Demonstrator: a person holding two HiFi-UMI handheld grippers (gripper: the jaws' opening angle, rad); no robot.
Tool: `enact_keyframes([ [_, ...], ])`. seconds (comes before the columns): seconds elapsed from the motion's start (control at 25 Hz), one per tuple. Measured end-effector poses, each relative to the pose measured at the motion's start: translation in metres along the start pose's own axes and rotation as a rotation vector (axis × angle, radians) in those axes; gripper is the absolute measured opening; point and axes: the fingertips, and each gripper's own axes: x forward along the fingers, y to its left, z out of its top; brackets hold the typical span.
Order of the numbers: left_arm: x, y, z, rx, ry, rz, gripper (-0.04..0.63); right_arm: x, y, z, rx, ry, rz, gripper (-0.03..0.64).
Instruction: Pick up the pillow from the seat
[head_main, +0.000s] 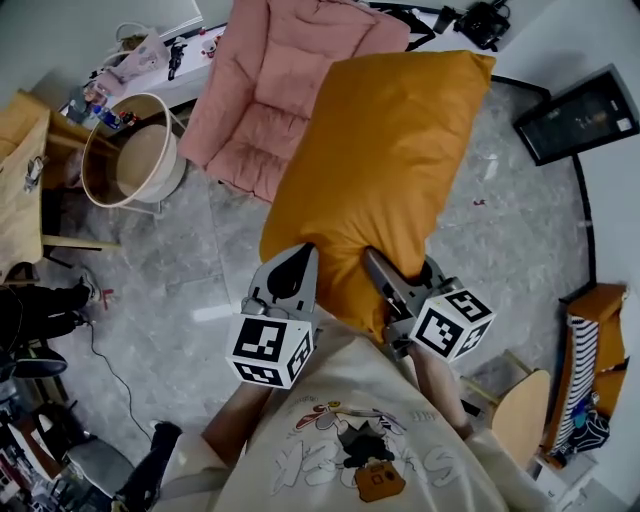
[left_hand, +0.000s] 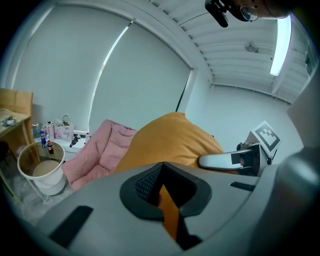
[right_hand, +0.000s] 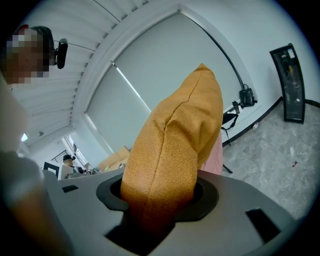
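A big orange pillow (head_main: 370, 170) hangs in the air above the grey floor, in front of the pink padded seat (head_main: 270, 90). Both grippers hold its near edge. In the head view, my left gripper (head_main: 300, 258) pinches the lower left corner and my right gripper (head_main: 375, 262) grips the edge beside it. A thin fold of orange fabric (left_hand: 169, 212) sits pinched in my left gripper (left_hand: 165, 192). A thick bunch of the pillow (right_hand: 172, 145) fills my right gripper (right_hand: 155, 200), which is shut on it. The pillow touches neither the seat nor the floor.
A round white basket with a wooden rim (head_main: 130, 155) stands left of the seat, with a wooden desk (head_main: 25, 170) beyond it. A black framed panel (head_main: 580, 115) leans at the right wall. A wooden chair (head_main: 525, 410) is near my right side. A cable (head_main: 110, 365) trails on the floor at the left.
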Motion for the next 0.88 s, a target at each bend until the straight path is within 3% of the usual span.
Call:
enact_keyframes([
  [0.48, -0.026, -0.056, -0.016, -0.002, -0.02, 0.107, 0.005, -0.049, -0.002, -0.014, -0.063, 0.027, 0.089, 0.224],
  [0.72, -0.045, -0.079, -0.044, 0.014, -0.005, 0.141, 0.006, -0.069, 0.004, -0.029, -0.089, 0.059, 0.135, 0.224],
  [0.88, -0.053, -0.086, -0.063, -0.037, 0.002, 0.133, 0.005, -0.072, 0.009, -0.04, -0.101, 0.076, 0.128, 0.225],
])
